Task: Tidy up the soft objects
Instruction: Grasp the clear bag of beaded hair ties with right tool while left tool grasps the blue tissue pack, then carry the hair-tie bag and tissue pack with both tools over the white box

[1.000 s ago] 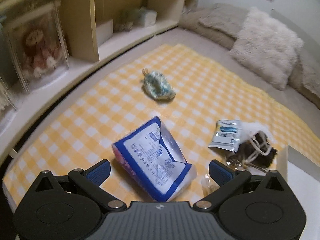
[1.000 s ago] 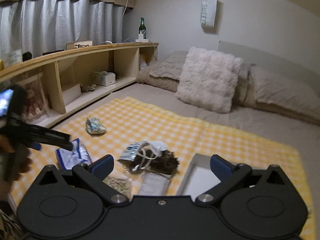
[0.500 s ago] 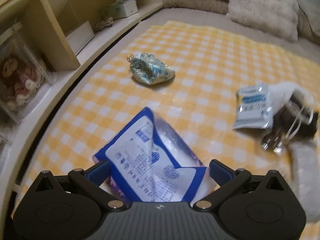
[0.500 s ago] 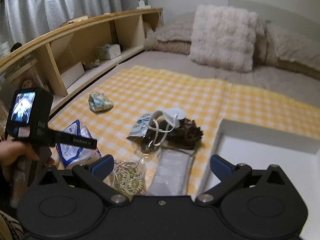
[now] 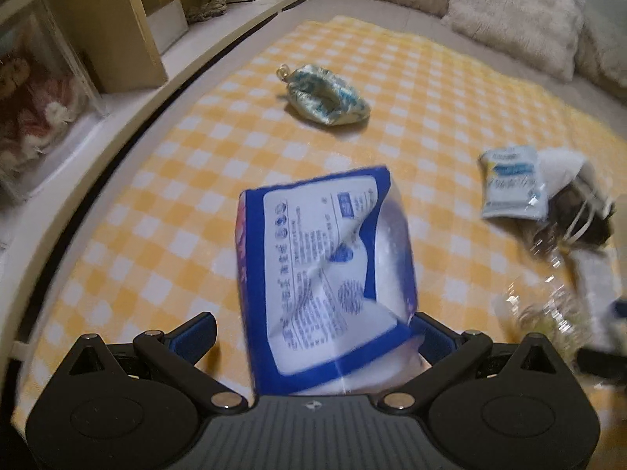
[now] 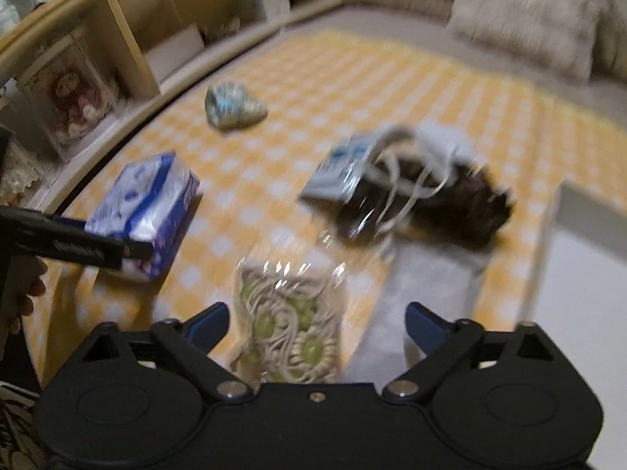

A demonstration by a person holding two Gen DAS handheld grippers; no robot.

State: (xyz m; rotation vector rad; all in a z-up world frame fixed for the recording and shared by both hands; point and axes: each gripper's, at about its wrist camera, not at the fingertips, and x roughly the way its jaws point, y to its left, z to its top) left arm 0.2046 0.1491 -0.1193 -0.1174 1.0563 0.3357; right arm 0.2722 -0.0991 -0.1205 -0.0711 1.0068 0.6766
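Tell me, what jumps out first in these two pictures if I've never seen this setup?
A blue and white soft pack lies on the yellow checked blanket, right between the open fingers of the left gripper. The right gripper, also open, hangs over a clear bag of beaded cord. Farther back sits a small blue patterned pouch.

Bedroom at home, bed pillows (image 5: pixel 513 11), wooden shelf (image 5: pixel 129 19)

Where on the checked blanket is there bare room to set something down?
Free: the stretch between the blue tissue pack, the patterned pouch and the shelf edge, and the far part below the fluffy pillow. Crowded: around the small sachet, the dark bundle with cords and the clear bag.
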